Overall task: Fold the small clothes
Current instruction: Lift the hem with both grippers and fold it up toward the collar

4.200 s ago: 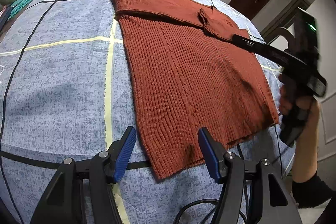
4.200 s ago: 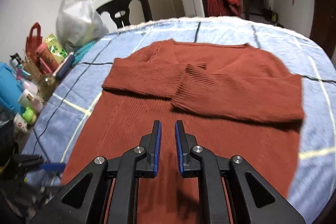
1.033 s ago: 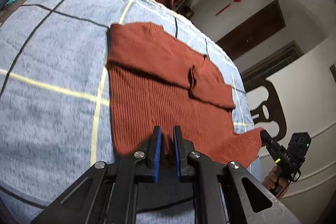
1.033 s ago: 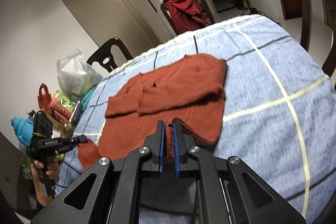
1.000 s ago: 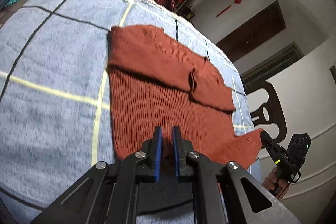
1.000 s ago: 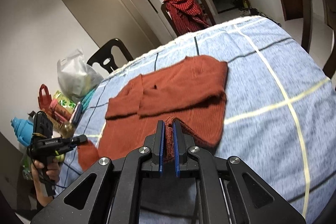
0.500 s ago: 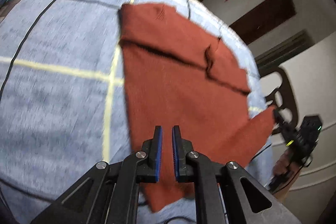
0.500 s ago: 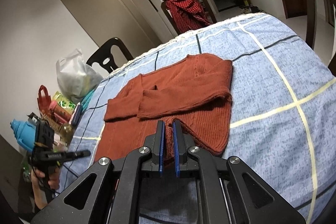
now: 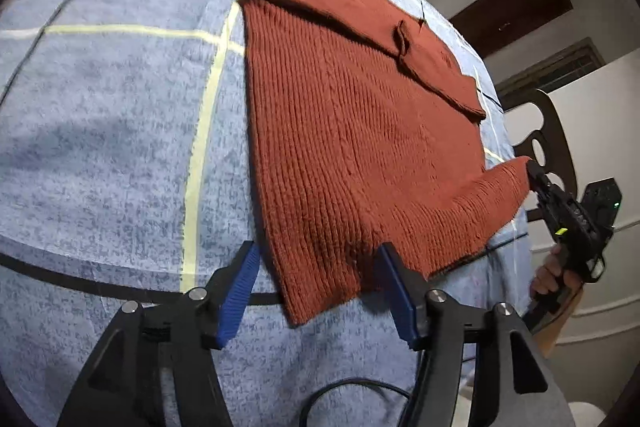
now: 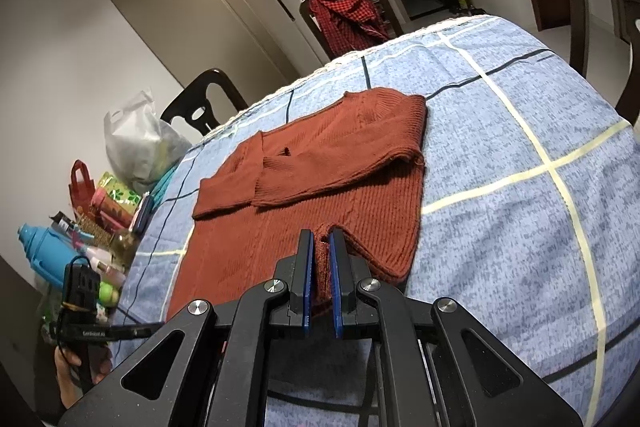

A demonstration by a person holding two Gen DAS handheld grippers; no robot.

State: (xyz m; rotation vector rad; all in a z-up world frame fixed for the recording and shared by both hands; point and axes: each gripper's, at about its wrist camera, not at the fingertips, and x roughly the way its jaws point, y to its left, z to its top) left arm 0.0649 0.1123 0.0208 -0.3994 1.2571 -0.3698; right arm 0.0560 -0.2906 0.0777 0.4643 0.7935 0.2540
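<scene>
The rust-red knitted sweater [image 9: 360, 131] lies flat on the blue checked tablecloth [image 9: 120, 147] across the middle of the table, sleeves already folded over the chest at the far end, hem toward me at the near edge. The main change: half a second ago my left gripper [image 9: 320, 291] was pressed together on the near-left hem corner; it now stands spread wide, its blue pads either side of that corner with the cloth lying loose between them, not touching as far as I can judge. My right gripper [image 10: 320, 283] is unchanged, still pinching the near-right hem corner, which rises in a small peak between its pads; the left wrist view shows that same corner drawn out toward the right. I judge the hem was pulled straight toward the near edge and one side then let go, so the lengthwise fold of hem to shoulders is not yet begun; the left corner would need re-gripping first. Hidden or unclear: the neckline at the far end is foreshortened and partly under the sleeves; the cloth inside the right pads is covered by them, so I cannot tell how deep the bite is; the clutter [image 10: 108, 211] of bottles and bags at the far left table edge is too small to identify fully.
</scene>
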